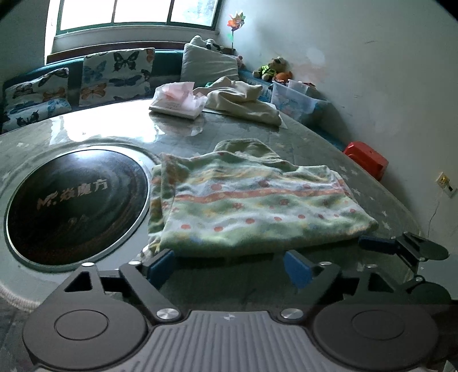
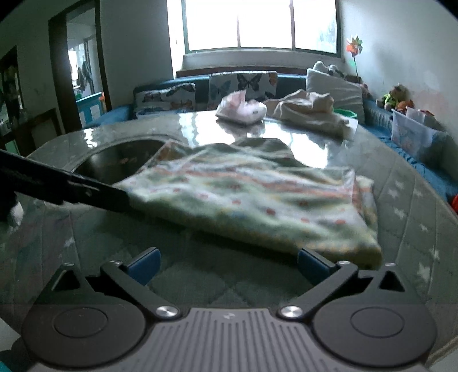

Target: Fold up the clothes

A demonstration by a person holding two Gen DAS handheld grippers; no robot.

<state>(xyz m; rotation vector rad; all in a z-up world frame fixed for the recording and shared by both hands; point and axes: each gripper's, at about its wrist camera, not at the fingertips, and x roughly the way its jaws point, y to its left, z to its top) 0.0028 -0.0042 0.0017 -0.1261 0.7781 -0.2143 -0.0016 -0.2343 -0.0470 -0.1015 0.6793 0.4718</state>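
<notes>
Nearest the left wrist camera, the left hand-held gripper (image 1: 230, 269) had its blue-padded fingers (image 1: 297, 269) spread wide with nothing between them, and they weren't touching anything. Same story on the other side: the right hand-held gripper (image 2: 229, 266) was wide open and empty too, its right finger (image 2: 313, 264) just at the near right corner of the cloth, though I couldn't tell if it actually touched.

Just beyond both sets of fingers lay the folded garment (image 1: 252, 206), a fuzzy green piece with orange stripes and dots, flat on the glass-topped desk (image 1: 329, 134). From the left camera its near edge sat right past the fingertips, a bit more toward the right finger. In the right wrist view the same garment (image 2: 252, 200) stretched across the middle, and the left gripper's dark finger came in from the left, ending at the cloth's near left corner.

Left of the garment was a big round black insert (image 1: 77, 206) set into the desk, with pale lettering on it. Further back sat a pink-and-white bundle (image 1: 177, 100) and a crumpled cream garment (image 1: 243, 100), well apart from the folded one. Behind those were butterfly cushions (image 1: 117, 75) on a blue sofa, a clear storage bin (image 1: 292, 98) to the far right, and a bright window (image 1: 137, 11).
</notes>
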